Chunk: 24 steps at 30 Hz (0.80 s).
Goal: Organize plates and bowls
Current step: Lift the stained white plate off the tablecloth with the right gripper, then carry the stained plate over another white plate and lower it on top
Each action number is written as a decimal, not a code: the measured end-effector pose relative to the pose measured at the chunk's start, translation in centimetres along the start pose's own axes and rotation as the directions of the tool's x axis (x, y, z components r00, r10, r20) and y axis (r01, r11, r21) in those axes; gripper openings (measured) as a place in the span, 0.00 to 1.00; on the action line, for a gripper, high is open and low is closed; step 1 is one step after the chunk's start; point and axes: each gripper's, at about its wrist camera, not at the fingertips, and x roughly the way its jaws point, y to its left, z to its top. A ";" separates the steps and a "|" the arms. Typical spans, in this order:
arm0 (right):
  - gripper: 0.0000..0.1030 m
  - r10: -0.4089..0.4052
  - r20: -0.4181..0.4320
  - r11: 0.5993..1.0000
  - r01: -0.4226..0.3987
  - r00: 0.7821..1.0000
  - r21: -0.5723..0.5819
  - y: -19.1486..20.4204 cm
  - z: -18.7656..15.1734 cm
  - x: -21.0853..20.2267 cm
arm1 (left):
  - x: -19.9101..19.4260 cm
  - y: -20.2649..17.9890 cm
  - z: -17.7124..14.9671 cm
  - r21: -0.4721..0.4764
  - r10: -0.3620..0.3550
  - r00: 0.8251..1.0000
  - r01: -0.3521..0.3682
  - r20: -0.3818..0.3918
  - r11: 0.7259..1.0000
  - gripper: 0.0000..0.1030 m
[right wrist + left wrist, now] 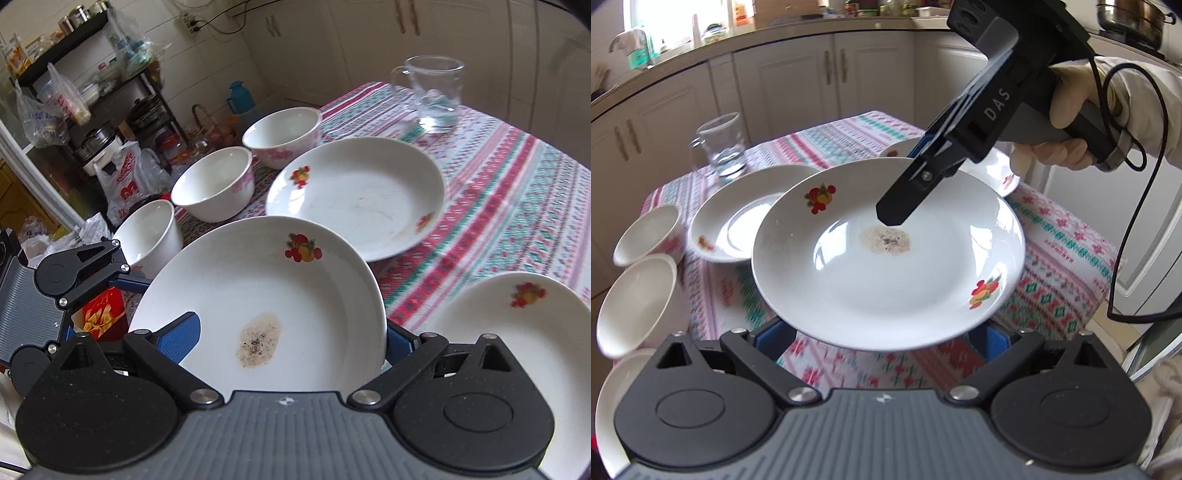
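Above the patterned surface (1067, 254), the stained plate (886, 258) hangs between both tools: right tool (905, 199) pinching its far rim, left tool (886, 332) apparently spread wide beneath, probably steadying it for stacking onto the neighbouring plate (362, 195).

Glass mug (434, 94) on patterned tablecloth (517, 192); teal thermos (239, 96) beyond.

We read the white letters "DAS" running up the black body of the right gripper (905, 206), seen from the left wrist camera. In the right wrist view, a white plastic bag (123, 181) on the floor beyond the table's edge bore red print with a large "3"; its other characters were too blurred to read.
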 end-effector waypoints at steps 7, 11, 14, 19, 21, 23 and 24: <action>0.99 -0.076 0.038 0.996 0.074 0.996 0.050 -2.0 -1.2 -2.6 | 2.1 -1.3 2.5 0.045 -0.059 0.998 0.059 0.016 0.997 0.96; 1.00 -0.115 0.053 0.990 0.110 0.992 0.085 -3.4 -2.0 -4.0 | 3.3 -2.1 3.9 0.078 -0.086 0.996 0.084 0.023 0.993 0.96; 1.00 -0.138 0.061 0.985 0.131 0.989 0.109 -4.6 -2.5 -4.8 | 4.2 -2.6 4.7 0.096 -0.104 0.994 0.101 0.028 0.990 0.96; 1.00 -0.158 0.069 0.979 0.147 0.985 0.142 -6.3 -3.2 -5.5 | 5.8 -3.1 6.1 0.128 -0.115 0.993 0.111 0.026 0.986 0.96; 1.00 -0.163 0.071 0.977 0.151 0.984 0.150 -6.9 -3.5 -5.6 | 6.4 -3.4 6.5 0.138 -0.119 0.993 0.115 0.021 0.984 0.96; 1.00 -0.169 0.073 0.974 0.155 0.983 0.163 -7.6 -3.7 -5.5 | 6.9 -3.6 6.8 0.141 -0.121 0.992 0.118 0.019 0.983 0.96; 1.00 -0.170 0.075 0.973 0.156 0.983 0.168 -8.0 -3.8 -5.6 | 7.1 -3.7 6.9 0.143 -0.122 0.992 0.119 0.017 0.983 0.96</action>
